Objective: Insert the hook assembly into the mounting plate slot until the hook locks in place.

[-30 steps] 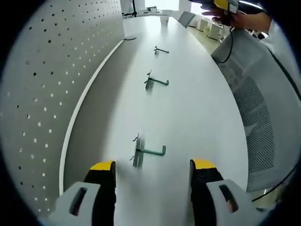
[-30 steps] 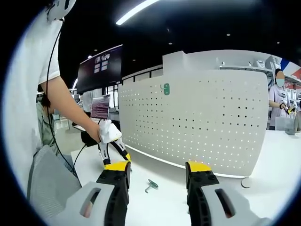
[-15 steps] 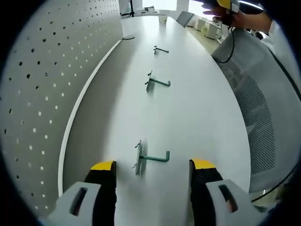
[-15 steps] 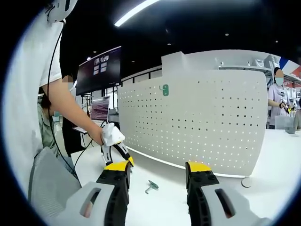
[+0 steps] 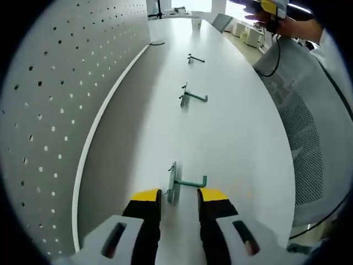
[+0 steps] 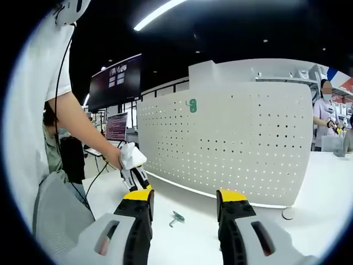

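Observation:
In the left gripper view a green hook assembly (image 5: 175,185) lies on the white table (image 5: 231,127), its flat plate standing between my left gripper's (image 5: 179,194) yellow fingertips (image 5: 146,195). The jaws stand narrowed on either side of it with gaps still showing. The white pegboard mounting plate (image 5: 44,110) rises along the left. In the right gripper view my right gripper (image 6: 185,200) hovers open and holds nothing, facing the pegboard (image 6: 237,143), where a green hook (image 6: 191,104) hangs. Below, the left gripper (image 6: 135,179) in a gloved hand reaches down beside another green hook (image 6: 176,218) on the table.
Two more hooks (image 5: 190,97) (image 5: 195,58) lie farther along the table. A grey mesh chair back (image 5: 309,138) borders the right side. The right gripper (image 5: 267,6) shows at the top. A monitor (image 6: 118,80), a laptop (image 6: 117,126) and a standing person (image 6: 325,113) are behind.
The left gripper has moved forward over the nearest hook, and its jaws have narrowed around the hook's plate. The right gripper view has hardly shifted.

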`<state>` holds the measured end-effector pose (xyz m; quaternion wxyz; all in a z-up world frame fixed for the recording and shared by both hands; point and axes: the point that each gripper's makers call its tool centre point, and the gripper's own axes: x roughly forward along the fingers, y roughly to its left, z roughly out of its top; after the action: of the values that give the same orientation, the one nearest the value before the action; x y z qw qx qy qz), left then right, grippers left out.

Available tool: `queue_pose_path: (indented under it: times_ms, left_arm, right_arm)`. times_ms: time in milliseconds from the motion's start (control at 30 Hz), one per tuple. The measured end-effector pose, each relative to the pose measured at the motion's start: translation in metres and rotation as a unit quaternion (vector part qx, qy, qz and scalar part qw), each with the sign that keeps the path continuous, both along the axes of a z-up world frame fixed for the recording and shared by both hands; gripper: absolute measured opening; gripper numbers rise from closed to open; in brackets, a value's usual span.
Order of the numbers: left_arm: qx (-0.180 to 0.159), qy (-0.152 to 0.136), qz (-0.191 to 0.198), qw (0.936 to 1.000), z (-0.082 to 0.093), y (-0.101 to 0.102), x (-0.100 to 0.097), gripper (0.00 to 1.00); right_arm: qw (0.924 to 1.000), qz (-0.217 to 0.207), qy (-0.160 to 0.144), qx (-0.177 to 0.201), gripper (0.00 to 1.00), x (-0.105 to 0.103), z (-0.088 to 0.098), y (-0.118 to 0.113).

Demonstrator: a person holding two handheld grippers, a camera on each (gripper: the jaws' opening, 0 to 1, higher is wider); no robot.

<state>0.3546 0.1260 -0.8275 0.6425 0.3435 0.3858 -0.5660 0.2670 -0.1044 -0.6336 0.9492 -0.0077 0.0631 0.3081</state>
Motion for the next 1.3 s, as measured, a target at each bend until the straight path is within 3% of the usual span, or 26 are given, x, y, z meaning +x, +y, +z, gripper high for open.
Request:
queue_pose_path:
  times_ms: [267,533,600,1300]
  left_arm:
    - [0.001,-0.008,0.010,0.9999,-0.0002,-0.0007,0.0030,0.14]
    - [0.009,-0.014,0.010,0.9998,-0.0002,-0.0004,0.0045,0.12]
    - [0.015,-0.019,0.008,0.9997,-0.0015,0.0013,0.0063,0.06]
    - [0.009,-0.036,0.017,0.9992,-0.0017,0.0009,0.0086,0.03]
  right_arm:
    - [1.0000,-0.002,0.000,0.002,0.43,0.0011,0.0001,-0.0017]
    - [1.0000,-0.005,0.000,0.006,0.43,0.0015,0.0008,-0.0026]
    - [1.0000,-0.005,0.000,0.005,0.43,0.0017,0.0005,-0.0028]
    - [1.0000,-0.006,0.000,0.007,0.42,0.0015,0.0015,-0.0034]
